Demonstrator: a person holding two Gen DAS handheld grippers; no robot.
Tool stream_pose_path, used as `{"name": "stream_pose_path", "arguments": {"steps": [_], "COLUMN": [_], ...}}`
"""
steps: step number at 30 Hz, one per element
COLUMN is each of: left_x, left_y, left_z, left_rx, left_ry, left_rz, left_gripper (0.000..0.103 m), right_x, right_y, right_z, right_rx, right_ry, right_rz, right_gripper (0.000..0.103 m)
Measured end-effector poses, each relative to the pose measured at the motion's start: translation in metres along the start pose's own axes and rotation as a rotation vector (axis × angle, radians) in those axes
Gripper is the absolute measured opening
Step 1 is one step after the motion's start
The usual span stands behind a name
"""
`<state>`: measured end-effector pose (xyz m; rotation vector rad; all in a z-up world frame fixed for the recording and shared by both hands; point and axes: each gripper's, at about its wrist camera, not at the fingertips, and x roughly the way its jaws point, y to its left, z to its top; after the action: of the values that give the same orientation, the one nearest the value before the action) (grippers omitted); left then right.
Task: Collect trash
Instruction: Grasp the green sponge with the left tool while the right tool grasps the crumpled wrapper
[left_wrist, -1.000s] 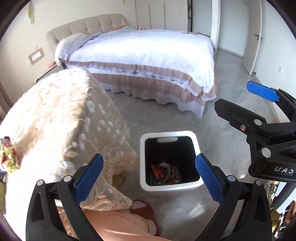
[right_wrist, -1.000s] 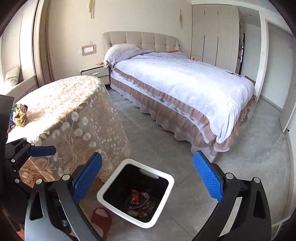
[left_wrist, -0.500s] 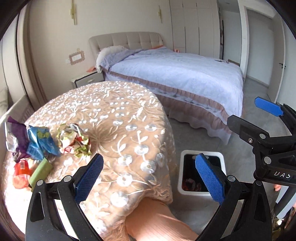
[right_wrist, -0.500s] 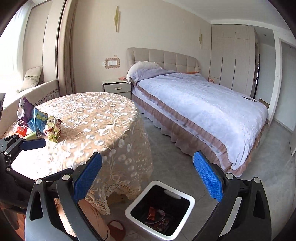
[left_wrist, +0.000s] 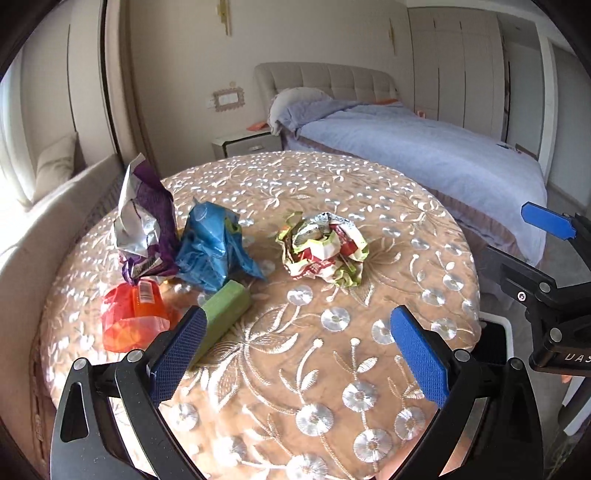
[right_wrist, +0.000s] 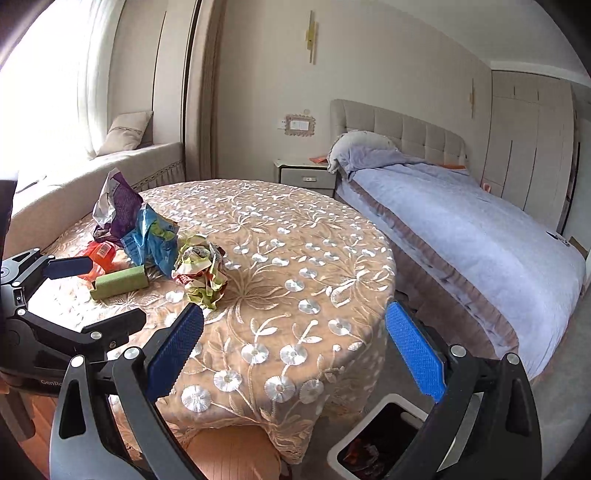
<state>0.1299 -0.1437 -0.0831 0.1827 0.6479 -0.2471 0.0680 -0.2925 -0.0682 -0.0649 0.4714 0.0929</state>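
Observation:
Trash lies on a round table (left_wrist: 332, 192) under a lace cloth: a crumpled green-and-red wrapper (left_wrist: 323, 249) (right_wrist: 201, 271), a blue bag (left_wrist: 212, 245) (right_wrist: 153, 236), a purple-and-silver bag (left_wrist: 144, 225) (right_wrist: 118, 205), an orange wrapper (left_wrist: 131, 317) (right_wrist: 99, 258) and a green box (left_wrist: 221, 314) (right_wrist: 120, 282). My left gripper (left_wrist: 295, 354) hovers open over the table's near side, empty. My right gripper (right_wrist: 295, 352) is open and empty too, beside the table above the white bin (right_wrist: 373, 439), which holds some wrappers.
A bed (right_wrist: 461, 229) with a lilac cover stands to the right, a nightstand (right_wrist: 306, 175) behind the table, a cushioned window seat (right_wrist: 110, 162) at the left. Grey floor lies between table and bed. A person's knee (right_wrist: 236, 458) shows under the table edge.
Both grippers swung up and left from over the bin toward the tabletop. The trash pile has come into full view. Both stayed open.

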Motion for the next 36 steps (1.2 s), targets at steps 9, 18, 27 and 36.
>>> {"name": "stream_pose_path", "arguments": {"steps": [9, 18, 27, 36], "left_x": [0.043, 0.082, 0.071, 0.037], "left_y": [0.058, 0.076, 0.077, 0.065], "left_z": [-0.005, -0.006, -0.013, -0.020], "left_rx": [-0.007, 0.008, -0.013, -0.053], "left_ry": [0.105, 0.197, 0.173, 0.129], "left_rz": [-0.061, -0.123, -0.103, -0.113], "left_gripper": [0.097, 0.062, 0.032, 0.025], "right_x": [0.057, 0.128, 0.134, 0.090], "right_y": [0.045, 0.070, 0.065, 0.056], "right_z": [0.020, 0.033, 0.026, 0.020], "right_rx": [-0.061, -0.094, -0.038, -0.044], "right_ry": [0.059, 0.178, 0.234, 0.179], "right_rz": [0.068, 0.087, 0.174, 0.182], "right_gripper": [0.098, 0.098, 0.061, 0.061]}}
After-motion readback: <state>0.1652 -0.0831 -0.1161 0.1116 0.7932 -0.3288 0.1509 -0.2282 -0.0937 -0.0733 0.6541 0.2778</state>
